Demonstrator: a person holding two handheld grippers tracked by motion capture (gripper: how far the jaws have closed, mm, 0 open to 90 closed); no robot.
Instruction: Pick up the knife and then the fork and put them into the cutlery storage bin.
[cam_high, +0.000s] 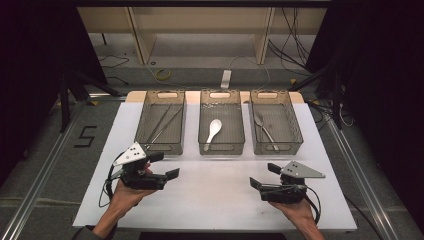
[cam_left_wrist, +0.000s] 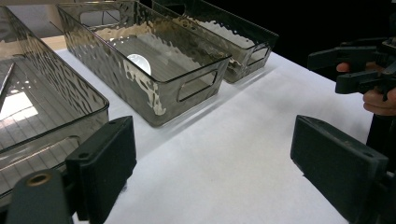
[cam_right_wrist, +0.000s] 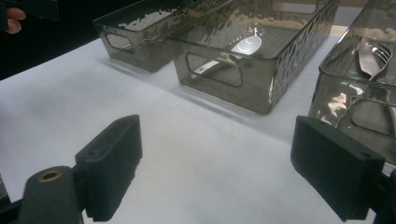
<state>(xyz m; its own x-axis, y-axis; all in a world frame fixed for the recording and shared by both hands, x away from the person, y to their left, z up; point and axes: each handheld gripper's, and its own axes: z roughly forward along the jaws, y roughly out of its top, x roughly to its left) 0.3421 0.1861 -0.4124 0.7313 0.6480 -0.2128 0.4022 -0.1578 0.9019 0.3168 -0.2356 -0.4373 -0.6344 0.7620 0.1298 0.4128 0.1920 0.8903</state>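
3 smoky, see-through bins stand side by side along the far edge of the white table (cam_high: 215, 200), handles toward the person, probably so each kind of cutlery keeps its own compartment. The left bin (cam_high: 161, 121) holds a pair of thin tongs or chopsticks (cam_high: 162, 123) lying slantwise; which of the 2 I cannot tell. The middle bin (cam_high: 221, 121) holds a white spoon (cam_high: 213, 131), bowl away from the person and handle toward the near wall. The right bin (cam_high: 276, 121) holds a metal fork and knife (cam_high: 265, 130) lying together.

Both hands rest low on the near part of the table, well apart from the bins. The left claw (cam_high: 167, 166) is released, its 2 black jaws standing wide with nothing but bare tabletop between them, and it points across the table toward the other hand. The right claw (cam_high: 265, 175) is likewise released and empty, jaws spread wide, aimed back toward the left.

In the right gripper view the spoon (cam_right_wrist: 247, 45) shows through the middle bin's wall, and the fork and knife (cam_right_wrist: 373, 55) lie in the bin (cam_right_wrist: 345, 100) just ahead of the jaws. Judging by this, the cutlery looks sorted, and the claws sit in a neutral, ready pose, each nearest its own outer bin.
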